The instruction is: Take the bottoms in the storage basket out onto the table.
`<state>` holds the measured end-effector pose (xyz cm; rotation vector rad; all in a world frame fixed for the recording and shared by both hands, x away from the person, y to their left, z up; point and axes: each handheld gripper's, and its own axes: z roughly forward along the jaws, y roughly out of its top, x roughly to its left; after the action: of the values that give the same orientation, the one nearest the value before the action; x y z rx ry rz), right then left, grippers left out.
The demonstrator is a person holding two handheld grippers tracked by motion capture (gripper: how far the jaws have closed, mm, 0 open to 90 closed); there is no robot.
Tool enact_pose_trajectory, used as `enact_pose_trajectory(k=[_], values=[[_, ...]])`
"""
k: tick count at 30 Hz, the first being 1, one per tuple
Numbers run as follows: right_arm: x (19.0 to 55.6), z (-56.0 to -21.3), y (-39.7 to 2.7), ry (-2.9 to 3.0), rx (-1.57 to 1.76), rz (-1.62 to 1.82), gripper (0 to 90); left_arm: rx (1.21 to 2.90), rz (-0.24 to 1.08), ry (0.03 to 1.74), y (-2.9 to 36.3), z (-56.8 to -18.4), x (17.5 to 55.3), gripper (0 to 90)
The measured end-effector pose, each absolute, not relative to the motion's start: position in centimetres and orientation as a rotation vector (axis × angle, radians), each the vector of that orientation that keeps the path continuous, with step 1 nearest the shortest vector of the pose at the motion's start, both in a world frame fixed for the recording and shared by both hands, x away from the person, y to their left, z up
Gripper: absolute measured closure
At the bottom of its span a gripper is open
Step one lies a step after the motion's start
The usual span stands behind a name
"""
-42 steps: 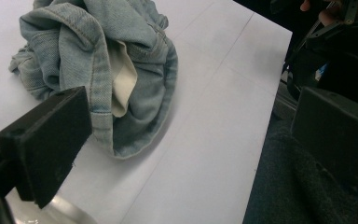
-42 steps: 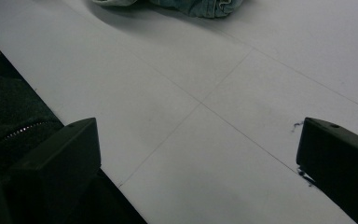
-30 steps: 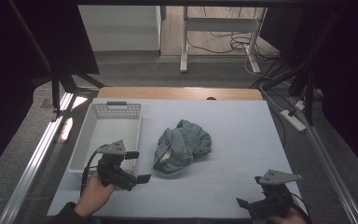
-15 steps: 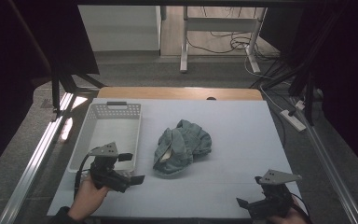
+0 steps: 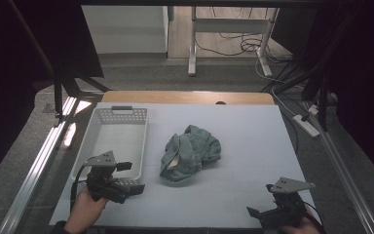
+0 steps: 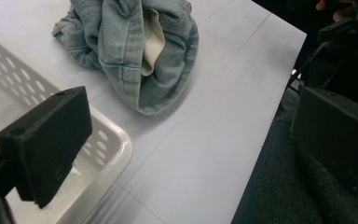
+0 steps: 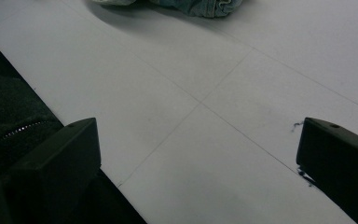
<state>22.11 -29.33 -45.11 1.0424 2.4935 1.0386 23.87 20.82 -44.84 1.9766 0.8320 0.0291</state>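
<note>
My left gripper [image 5: 126, 183] hovers at the near corner of the basket [image 5: 93, 130], its 2 jaws spread wide and holding nothing. In the left gripper view, 1 jaw hangs over the basket's [image 6: 109, 140] perforated rim while the other sits out past the table's [image 6: 205, 154] near edge, above dark cloth. My left hand [image 5: 85, 207] grips the handle from behind.

The jeans [image 5: 189, 153] lie crumpled in a heap on the table [image 5: 253, 136], ahead of my left gripper and off to its right, just beside the basket but apart from it. In the left gripper view the jeans [image 6: 135, 51] show pale lining inside a fold, with the hem turned toward the jaws.

My right gripper [image 5: 263, 214] sits low at the table's near edge, well apart from the jeans, which lie ahead of it and to its left. Its 2 jaws are also spread wide and empty, over bare table [image 7: 205, 140], with only the hem of the jeans [image 7: 200, 7] far ahead of them.
</note>
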Motion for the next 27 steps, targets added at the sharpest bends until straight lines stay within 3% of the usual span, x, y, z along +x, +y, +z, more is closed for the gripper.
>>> enact_pose_trajectory(k=[27], values=[[22.1, -45.1, -29.3, 2.495, 1.044, 1.032, 0.2, 1.949, 0.041, 0.901, 23.0, -45.5, 22.2, 0.0]])
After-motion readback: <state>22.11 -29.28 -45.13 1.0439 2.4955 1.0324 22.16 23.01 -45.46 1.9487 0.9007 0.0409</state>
